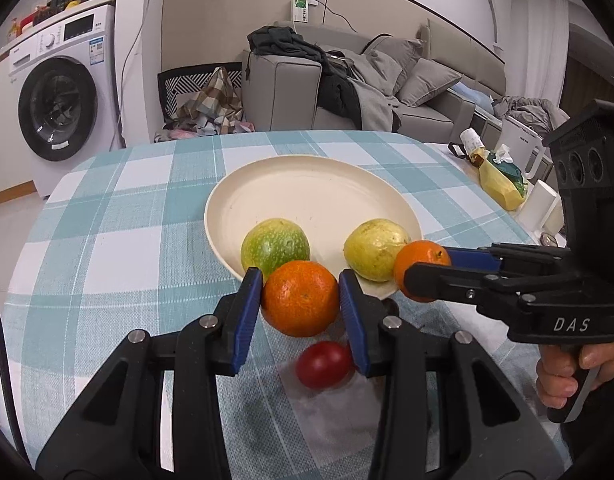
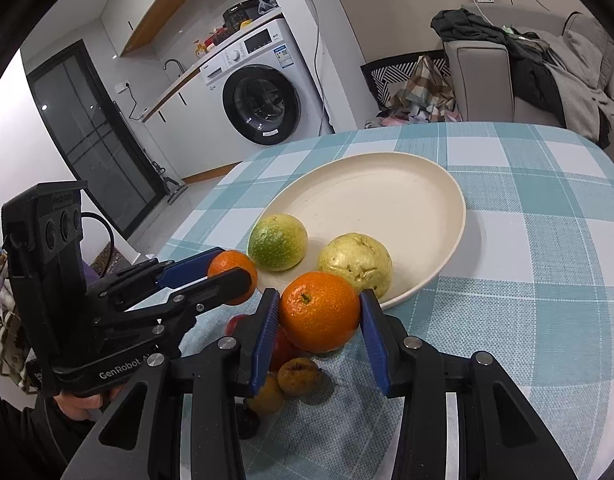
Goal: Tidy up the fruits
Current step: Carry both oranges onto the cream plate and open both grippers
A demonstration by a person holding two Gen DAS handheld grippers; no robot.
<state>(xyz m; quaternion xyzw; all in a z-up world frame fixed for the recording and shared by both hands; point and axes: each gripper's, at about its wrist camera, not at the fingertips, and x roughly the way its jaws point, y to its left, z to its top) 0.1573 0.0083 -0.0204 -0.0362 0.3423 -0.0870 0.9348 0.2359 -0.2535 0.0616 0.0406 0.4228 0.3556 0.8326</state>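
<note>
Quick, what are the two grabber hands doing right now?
Left gripper: shut on an orange.
Right gripper: shut on another orange.

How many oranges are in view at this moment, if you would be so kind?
2: one orange held in the left gripper, the other orange in the right gripper, both near the plate's front rim. Others may be hidden.

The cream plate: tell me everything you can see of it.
The plate is round, shallow and cream, matte like ceramic or plastic, with a low raised rim. It lies flat on the checked tablecloth. Its far half is bare; a green fruit and a yellow fruit sit inside near the front rim. Neither gripper touches it.
</note>
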